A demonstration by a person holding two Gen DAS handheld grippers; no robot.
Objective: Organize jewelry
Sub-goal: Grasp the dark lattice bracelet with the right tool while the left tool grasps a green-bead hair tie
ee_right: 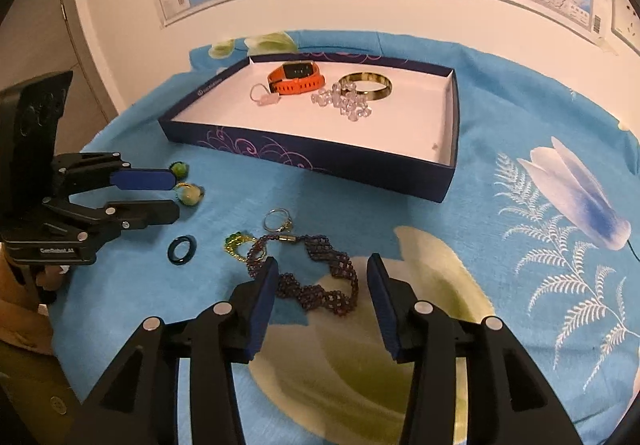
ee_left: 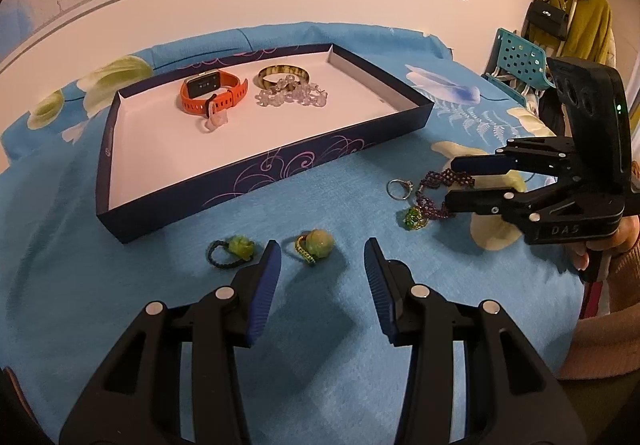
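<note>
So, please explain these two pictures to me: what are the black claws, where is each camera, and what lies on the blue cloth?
The claws are hand-held grippers; a person holds one in each hand. Each picture comes from a camera mounted on one gripper, looking along its fingers. The left gripper is open above two rings with green stones. The right gripper is open over a dark beaded bracelet. Neither holds anything. Beside the bracelet lie a silver ring, a black ring and a green-and-gold ornament. The dark blue tray already holds an orange watch, a gold bangle and clear beads.
</note>
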